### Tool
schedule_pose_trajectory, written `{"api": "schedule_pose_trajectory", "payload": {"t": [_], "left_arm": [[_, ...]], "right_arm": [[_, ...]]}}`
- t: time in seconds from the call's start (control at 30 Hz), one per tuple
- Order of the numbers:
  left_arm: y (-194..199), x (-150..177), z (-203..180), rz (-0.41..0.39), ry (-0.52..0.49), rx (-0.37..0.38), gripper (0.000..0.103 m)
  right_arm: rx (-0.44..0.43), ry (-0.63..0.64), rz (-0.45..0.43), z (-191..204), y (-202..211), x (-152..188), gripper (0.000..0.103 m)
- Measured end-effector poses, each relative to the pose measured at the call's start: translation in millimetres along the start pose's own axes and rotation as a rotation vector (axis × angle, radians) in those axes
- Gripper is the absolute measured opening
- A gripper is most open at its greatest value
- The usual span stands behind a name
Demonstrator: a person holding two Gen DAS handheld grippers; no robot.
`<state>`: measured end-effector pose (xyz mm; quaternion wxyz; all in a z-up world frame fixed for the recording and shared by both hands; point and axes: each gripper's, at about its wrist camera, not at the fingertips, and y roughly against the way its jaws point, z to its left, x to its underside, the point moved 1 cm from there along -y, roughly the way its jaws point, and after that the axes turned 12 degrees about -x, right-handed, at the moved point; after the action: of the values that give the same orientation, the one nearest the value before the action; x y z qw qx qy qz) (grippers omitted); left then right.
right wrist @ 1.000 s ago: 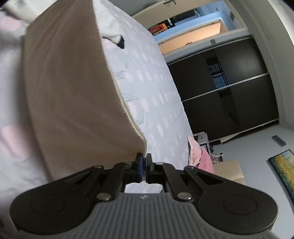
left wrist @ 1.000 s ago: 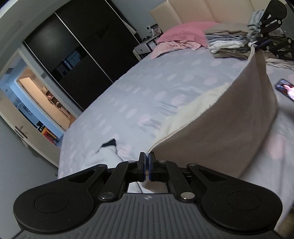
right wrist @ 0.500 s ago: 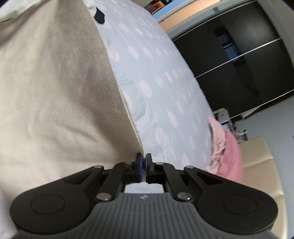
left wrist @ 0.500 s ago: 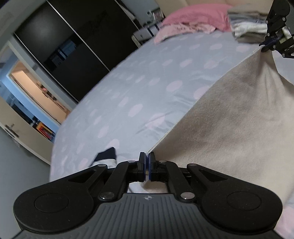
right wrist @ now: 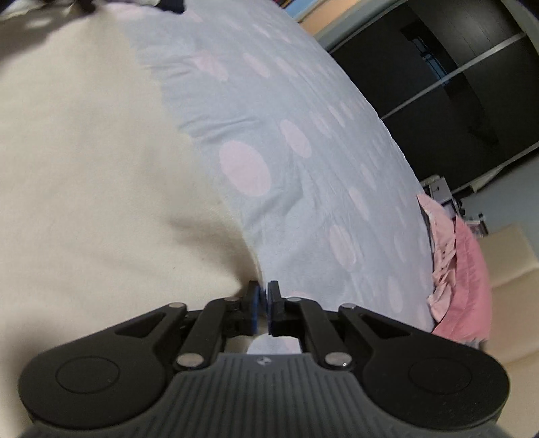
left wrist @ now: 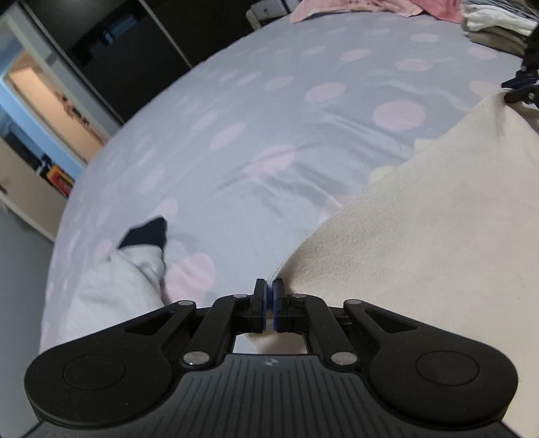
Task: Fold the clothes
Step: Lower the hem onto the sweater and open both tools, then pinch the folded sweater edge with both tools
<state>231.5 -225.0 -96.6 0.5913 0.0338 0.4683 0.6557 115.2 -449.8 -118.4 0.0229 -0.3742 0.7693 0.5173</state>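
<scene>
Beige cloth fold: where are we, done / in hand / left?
Done: a folded stack sits near the pink pillow.
In hand: beige cloth is laid over on the bed; left gripper and right gripper are opening at its corners.
Left: a grey garment lies unfolded.

No readable text, labels, brands or numbers in either view. Only mark: a small round emblem moulded on the grey ribbed body of the left gripper (left wrist: pixel 269 301) and of the right gripper (right wrist: pixel 263 305), too small to read.
</scene>
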Motion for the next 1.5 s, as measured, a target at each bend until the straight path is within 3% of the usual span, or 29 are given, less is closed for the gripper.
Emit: {"api": "schedule_pose_trajectory", "payload": {"t": [0.1,0.33,0.5,0.67,0.8,0.93,1.03,1.17,1.3,1.37,1.43,1.5], "left_arm": [[9.2,3.6,7.6,0.002,0.056,0.001,0.016],[42.6,21.5,26.3,0.012,0.154,0.028,0.04],[72.1,55.4,34.5,0.062,0.248,0.101,0.041],[100.7,92.1,29.7,0.088,0.278,0.148,0.041],[114.9,113.6,27.0,0.11,0.33,0.192,0.041],[117.3,131.5,20.5,0.145,0.384,0.238,0.03],[109.5,141.4,11.5,0.189,0.398,0.259,0.02],[97.5,150.4,1.0,0.23,0.427,0.252,0.02],[97.9,153.1,5.2,0.251,0.477,0.241,0.025],[100.0,155.8,11.5,0.272,0.529,0.245,0.033],[103.1,159.4,16.6,0.282,0.584,0.265,0.042],[107.9,163.3,19.3,0.276,0.627,0.285,0.043]], "right_arm": [[-0.001,-0.078,-0.034,-8.2,10.2,2.8,0.031],[-0.048,-0.296,-0.095,-23.8,51.1,23.7,0.034],[-0.158,-0.484,-0.088,-21.0,83.4,53.1,0.034],[-0.314,-0.724,-0.069,-12.8,104.6,85.6,0.037],[-0.377,-0.849,-0.08,-0.4,119.8,113.5,0.039],[-0.439,-0.976,-0.077,12.3,126.6,144.0,0.038],[-0.457,-1.001,-0.052,23.7,119.6,153.3,0.033],[-0.446,-0.985,0.008,40.6,102.3,158.9,0.031],[-0.439,-1.022,0.028,45.5,92.9,163.7,0.032],[-0.446,-1.058,0.023,43.6,94.9,166.9,0.033],[-0.459,-1.112,0.013,40.4,99.2,172.3,0.041],[-0.488,-1.196,0.011,38.3,100.7,179.9,0.044]]}}
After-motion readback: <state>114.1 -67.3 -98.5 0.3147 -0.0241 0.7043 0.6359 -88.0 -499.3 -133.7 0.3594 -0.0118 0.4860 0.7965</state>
